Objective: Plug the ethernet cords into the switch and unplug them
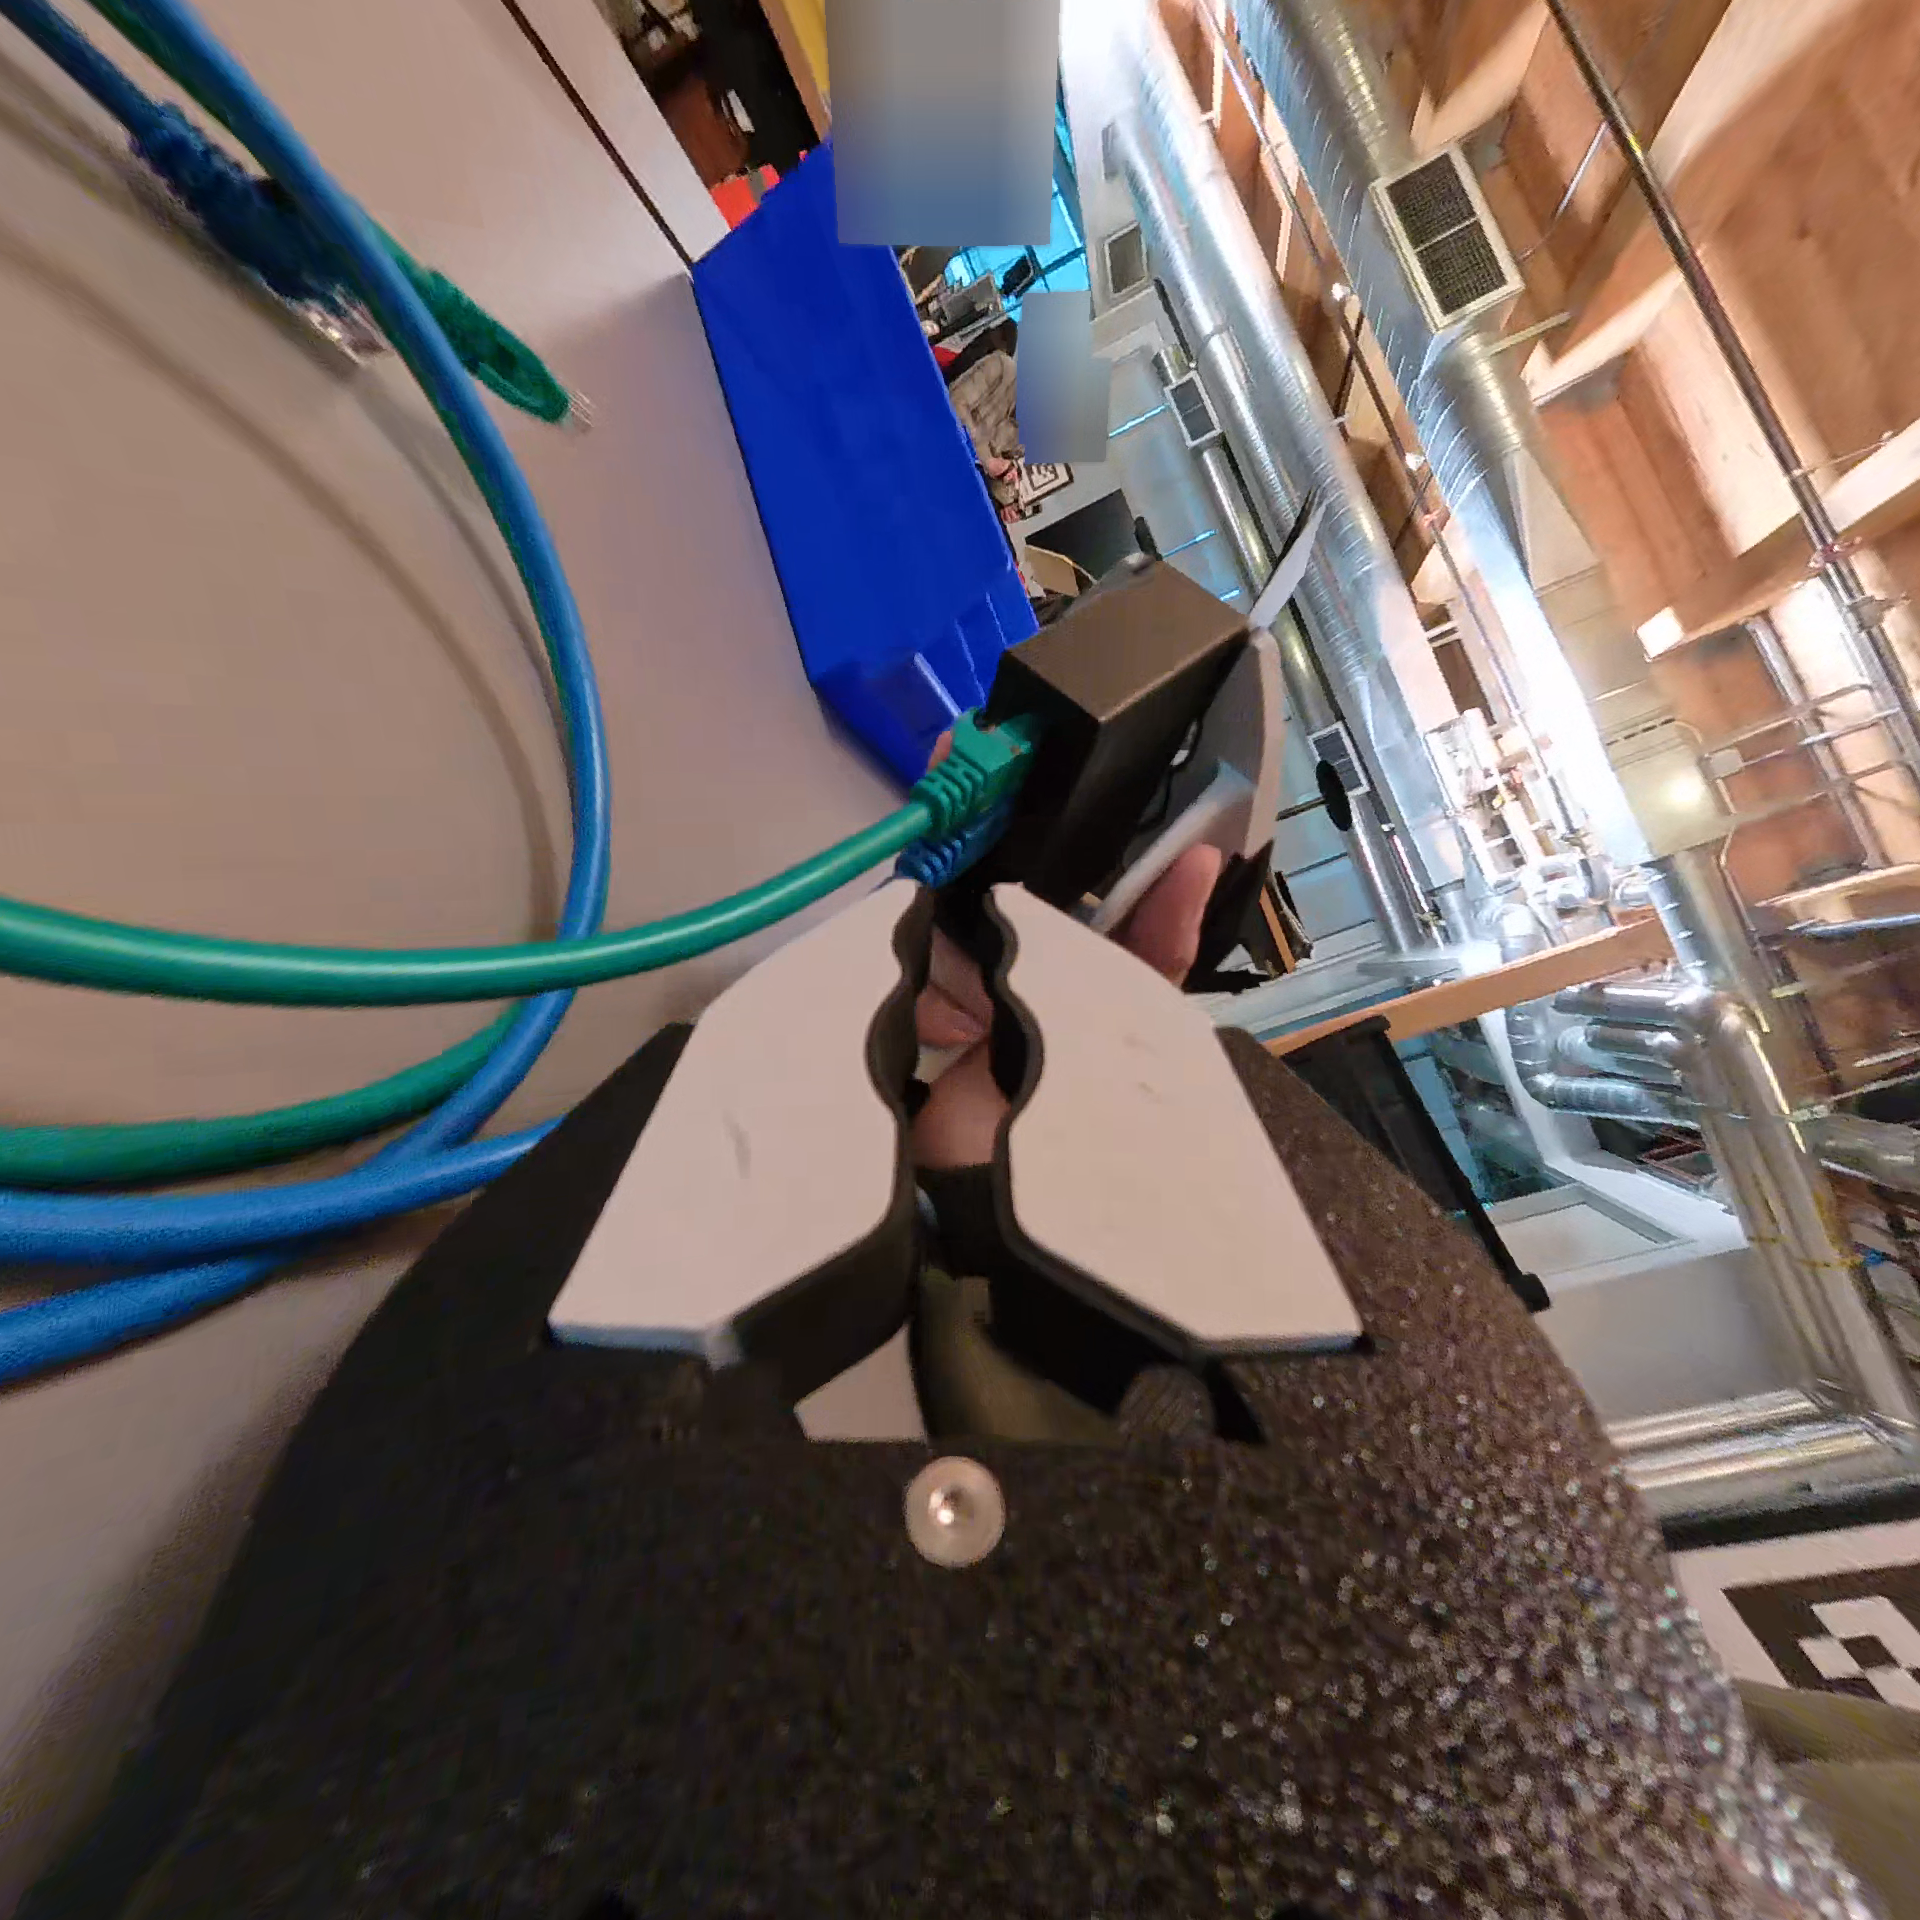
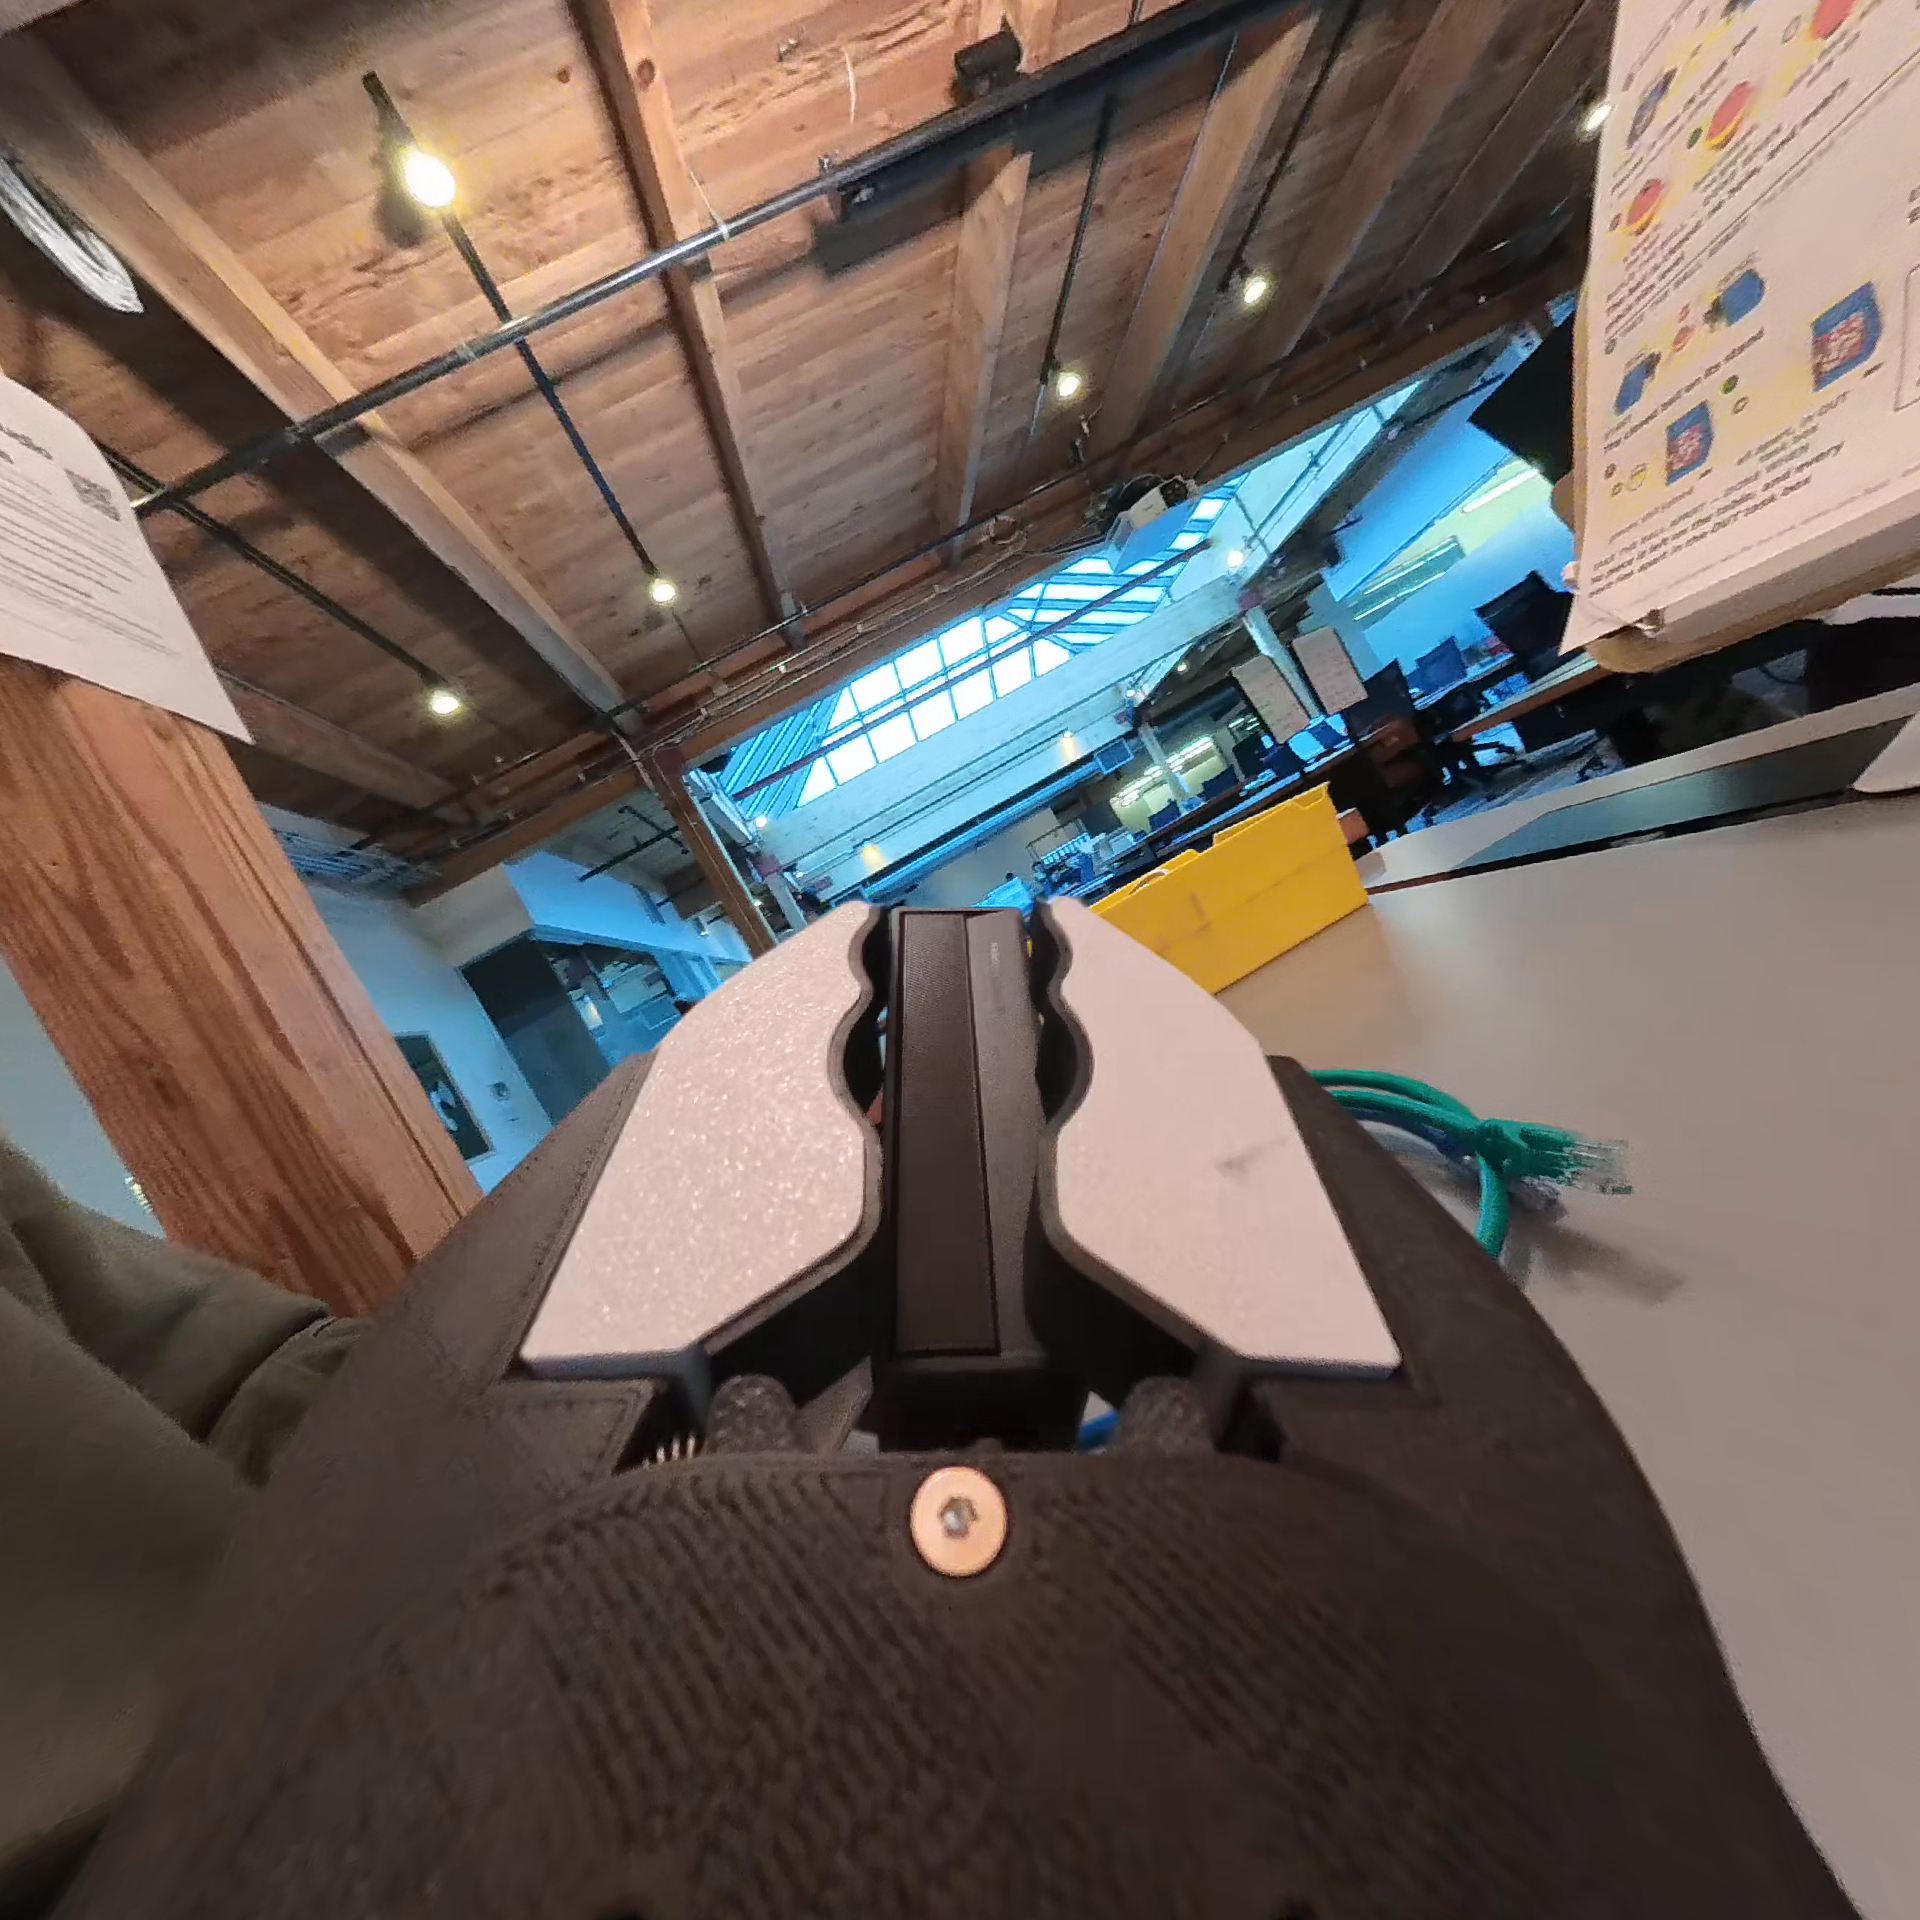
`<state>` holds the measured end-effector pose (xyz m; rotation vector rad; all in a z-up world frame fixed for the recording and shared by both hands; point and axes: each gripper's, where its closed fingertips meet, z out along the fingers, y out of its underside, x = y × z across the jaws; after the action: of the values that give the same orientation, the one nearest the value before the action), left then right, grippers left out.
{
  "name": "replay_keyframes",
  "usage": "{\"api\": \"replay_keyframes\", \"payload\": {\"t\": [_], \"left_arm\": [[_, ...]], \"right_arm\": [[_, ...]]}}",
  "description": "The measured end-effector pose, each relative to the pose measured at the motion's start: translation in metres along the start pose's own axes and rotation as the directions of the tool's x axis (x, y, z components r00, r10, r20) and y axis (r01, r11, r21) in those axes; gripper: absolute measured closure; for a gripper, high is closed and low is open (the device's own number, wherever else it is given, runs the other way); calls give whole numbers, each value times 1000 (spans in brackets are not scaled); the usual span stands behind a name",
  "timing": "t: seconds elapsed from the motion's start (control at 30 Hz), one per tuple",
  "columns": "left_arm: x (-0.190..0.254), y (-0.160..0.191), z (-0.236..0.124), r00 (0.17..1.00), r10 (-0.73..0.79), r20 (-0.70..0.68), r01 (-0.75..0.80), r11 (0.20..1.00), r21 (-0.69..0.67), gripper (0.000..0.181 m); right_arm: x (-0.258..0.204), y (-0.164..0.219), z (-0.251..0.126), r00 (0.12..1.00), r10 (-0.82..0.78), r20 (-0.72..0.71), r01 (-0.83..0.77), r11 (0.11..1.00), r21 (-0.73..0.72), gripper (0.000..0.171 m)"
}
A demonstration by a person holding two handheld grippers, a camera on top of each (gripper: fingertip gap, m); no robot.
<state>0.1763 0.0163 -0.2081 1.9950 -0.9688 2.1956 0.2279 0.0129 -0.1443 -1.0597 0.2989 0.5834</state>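
Note:
In the right wrist view my right gripper (image 2: 956, 914) is shut on the black switch (image 2: 951, 1143), which lies lengthwise between its fingers, lifted off the table. The switch also shows in the left wrist view (image 1: 1122, 717), with a green cord's plug (image 1: 971, 774) in one port and a blue plug (image 1: 935, 857) just below it. My left gripper (image 1: 954, 902) is nearly shut, its tips right at the blue plug; I cannot tell if they pinch it. Loose blue (image 1: 332, 322) and green (image 1: 535, 390) plug ends lie on the table; the green end also shows in the right wrist view (image 2: 1538, 1148).
A blue bin (image 1: 862, 499) stands on the grey table (image 1: 260, 644) behind the switch. A yellow bin (image 2: 1247, 883) sits farther back. A wooden post (image 2: 156, 987) rises at the left. Cord loops (image 1: 582, 727) lie across the table. A hand (image 1: 951, 1122) shows behind my left fingers.

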Motion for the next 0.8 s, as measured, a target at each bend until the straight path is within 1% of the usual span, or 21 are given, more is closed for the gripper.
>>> {"api": "replay_keyframes", "payload": {"t": [0.03, 0.07, 0.1, 0.13, 0.17, 0.2, 0.23, 0.27, 0.3, 0.33, 0.37, 0.4, 0.47, 0.53, 0.67, 0.77, 0.8], "left_arm": [[1, 5, 1, 1000, 5, -2, -5, 1000, -23, 170], [0, 13, 0, 999, 52, 13, -51, 996, -70, 166], [-3, 22, -1, 986, 162, 44, -155, 979, -132, 164], [-8, 27, -4, 945, 312, 93, -293, 940, -177, 164], [-9, 24, -7, 884, 444, 147, -416, 890, -186, 163], [-4, 19, -9, 803, 570, 176, -542, 820, -184, 163], [0, 15, -10, 683, 703, 196, -675, 711, -199, 163], [0, 10, -11, 535, 814, 227, -777, 579, -245, 163], [-3, 7, -11, 385, 889, 248, -836, 450, -314, 164], [-7, 5, -10, 261, 932, 251, -860, 343, -378, 165], [-10, 5, -9, 177, 955, 238, -867, 266, -421, 168], [-13, 6, -7, 129, 967, 221, -866, 218, -450, 169], [-18, 2, -5, 37, 972, 233, -862, 149, -484, 174], [-21, -3, -3, -66, 970, 233, -860, 63, -507, 174], [-32, -2, -1, -160, 965, 208, -820, -12, -572, 172], [-34, -7, -2, -228, 948, 221, -814, -62, -577, 173], [-36, -8, -1, -235, 947, 218, -814, -69, -577, 174]], "right_arm": [[2, -2, -1, 1000, 2, -15, -1, 1000, 11, 145], [3, -3, -1, 1000, 8, -22, -7, 1000, 17, 145], [4, -3, -2, 1000, 15, -20, -15, 1000, 18, 145], [5, -3, -2, 1000, 15, -26, -15, 1000, 18, 145], [5, -3, -2, 999, 10, -33, -9, 1000, 15, 145], [4, -2, -2, 1000, 7, -27, -7, 1000, 6, 145], [4, -1, -1, 1000, 3, -25, -3, 1000, -3, 145], [4, 0, 0, 1000, -4, -31, 4, 1000, -8, 145], [3, 1, 0, 1000, -8, -29, 8, 1000, -13, 145], [3, 2, 1, 1000, -9, -26, 8, 1000, -15, 145], [4, 1, 1, 999, -10, -32, 10, 1000, -14, 145], [4, 1, 1, 999, -11, -33, 11, 1000, -14, 145], [4, 1, 0, 999, -13, -35, 12, 1000, -15, 145], [4, 2, 1, 999, -13, -37, 12, 1000, -20, 145], [4, 4, 2, 999, -19, -41, 18, 999, -33, 145], [5, 5, 2, 999, -11, -44, 9, 999, -38, 145], [6, 6, 3, 999, -11, -49, 8, 999, -45, 145]]}}
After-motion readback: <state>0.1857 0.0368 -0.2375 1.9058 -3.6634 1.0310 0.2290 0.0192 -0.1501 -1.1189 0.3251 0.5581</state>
